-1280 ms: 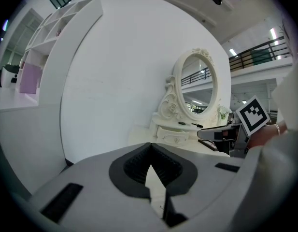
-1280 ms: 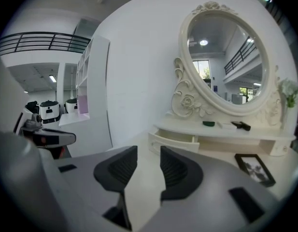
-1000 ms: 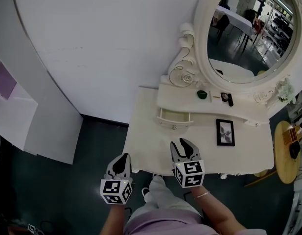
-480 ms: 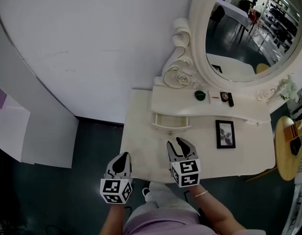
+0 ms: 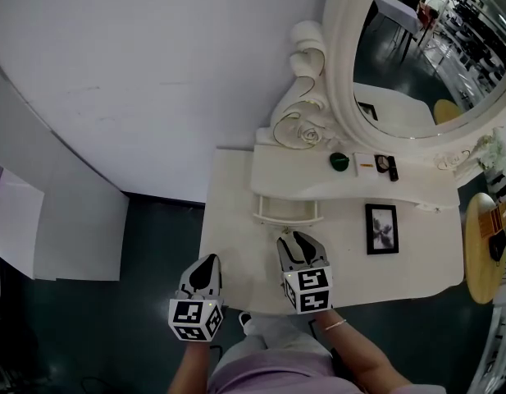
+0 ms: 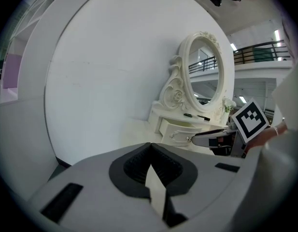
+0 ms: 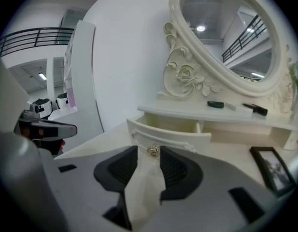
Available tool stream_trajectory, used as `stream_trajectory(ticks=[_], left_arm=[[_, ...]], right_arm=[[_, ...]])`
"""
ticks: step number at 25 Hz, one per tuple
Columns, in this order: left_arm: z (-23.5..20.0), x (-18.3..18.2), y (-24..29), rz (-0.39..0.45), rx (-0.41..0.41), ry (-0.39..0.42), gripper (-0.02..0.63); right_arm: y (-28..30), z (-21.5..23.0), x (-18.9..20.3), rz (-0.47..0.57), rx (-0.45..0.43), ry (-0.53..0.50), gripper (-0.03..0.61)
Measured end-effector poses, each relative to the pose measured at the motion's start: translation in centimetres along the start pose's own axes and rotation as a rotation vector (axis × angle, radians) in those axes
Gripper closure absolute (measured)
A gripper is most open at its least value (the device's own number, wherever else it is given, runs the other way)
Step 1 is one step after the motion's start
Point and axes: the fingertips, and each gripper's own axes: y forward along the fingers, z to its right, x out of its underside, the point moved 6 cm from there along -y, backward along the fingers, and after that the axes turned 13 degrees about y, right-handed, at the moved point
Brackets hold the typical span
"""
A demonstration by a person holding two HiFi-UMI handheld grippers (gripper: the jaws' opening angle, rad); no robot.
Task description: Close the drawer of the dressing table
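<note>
against the curved white wall stands the table [image 5: 233, 220], its drawer [image 5: 287, 211] under the shelf pulled out toward me, just left of the frame [image 5: 382, 229]. the step in hand, as i judge it, is lining up to push the drawer home. my right tongs [image 5: 295, 238] sit over the table just short of the drawer front, jaws partly apart and empty. in the right gripper view the knob [image 7: 153, 151] shows in line with the gap. i would not pinch the knob. better to lay both tips flat on the front beside it, then push straight and level along the drawer's run, so it does not skew and jam. my left tongs [image 5: 208, 261] hang off the table's near left edge, tips together on nothing, and should keep clear.
</note>
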Motion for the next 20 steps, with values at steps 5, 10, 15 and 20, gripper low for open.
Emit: stream_trajectory(ticks=[5, 10, 15, 20], left_arm=[[0.0, 0.1, 1.2, -0.014, 0.009, -0.005, 0.614], [0.0, 0.1, 2.2, -0.023, 0.021, -0.007, 0.614], [0.0, 0.0, 2.8, -0.029, 0.028, -0.007, 0.614], [-0.1, 0.0, 3.2, -0.032, 0.028, -0.006, 0.614]], right_arm=[[0.9, 0.5, 0.4, -0.025, 0.009, -0.005, 0.428], [1.5, 0.7, 0.6, -0.039, 0.008, 0.002, 0.430], [1.8, 0.7, 0.5, -0.036, 0.009, 0.000, 0.447], [1.9, 0.9, 0.5, -0.031, 0.016, -0.008, 0.476]])
